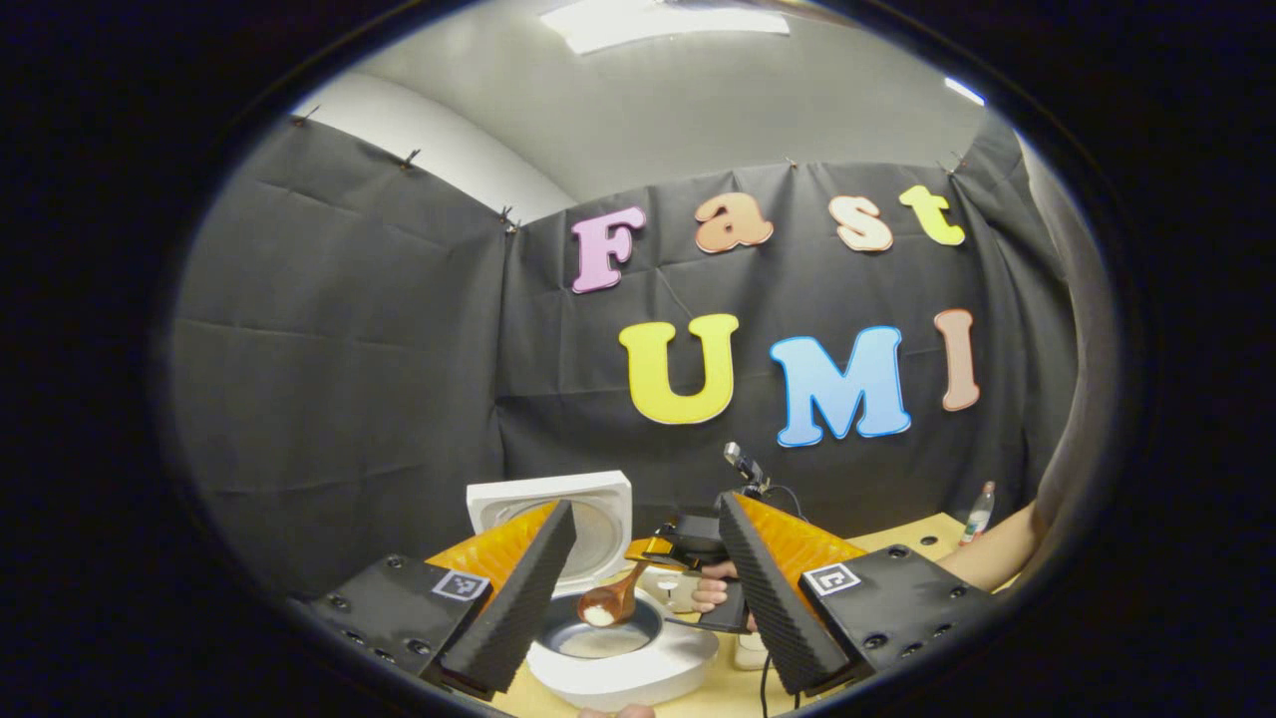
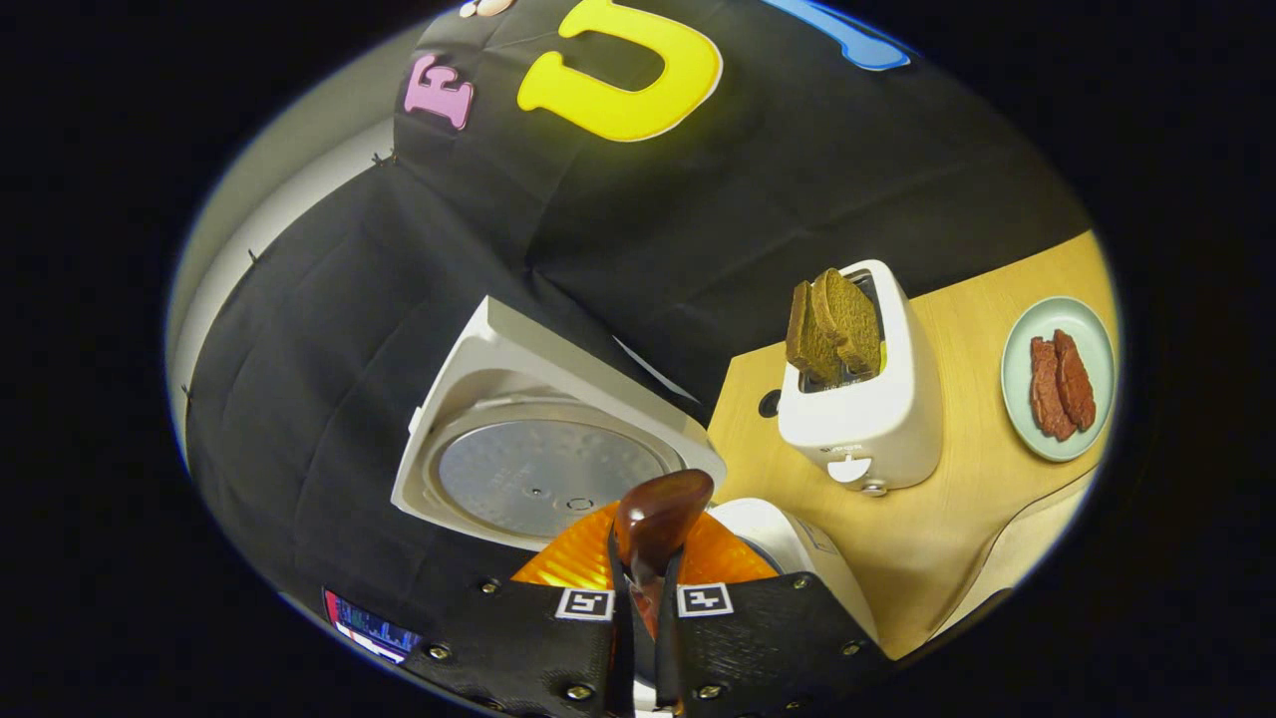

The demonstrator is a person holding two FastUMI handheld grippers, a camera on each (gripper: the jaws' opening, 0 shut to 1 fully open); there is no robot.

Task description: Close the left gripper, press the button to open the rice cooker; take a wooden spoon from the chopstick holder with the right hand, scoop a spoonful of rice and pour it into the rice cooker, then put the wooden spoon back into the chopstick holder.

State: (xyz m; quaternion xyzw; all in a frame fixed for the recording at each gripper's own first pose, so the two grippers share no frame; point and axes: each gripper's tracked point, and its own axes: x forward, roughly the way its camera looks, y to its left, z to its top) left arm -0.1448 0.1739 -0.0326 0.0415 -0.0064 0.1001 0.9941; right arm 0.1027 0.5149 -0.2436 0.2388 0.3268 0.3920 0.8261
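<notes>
Right claw (image 2: 643, 588) pinches the wooden spoon (image 1: 610, 601) by its handle — the bowl, holding rice, hangs over the open rice cooker (image 1: 623, 658) on the bench (image 2: 957, 529). Left claw (image 1: 638, 598) — fingers spread — faces the cooker.

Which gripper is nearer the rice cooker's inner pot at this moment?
Right. The right gripper holds the wooden spoon tipped over the inner pot of the rice cooker. The left gripper hangs back, open, with the pot seen between its fingers.

Black cloth wall (image 1: 349, 349) ahead of the left gripper, grey ceiling (image 1: 698, 110) with light panel (image 1: 658, 22) above, wooden table (image 2: 957, 529) below.
</notes>
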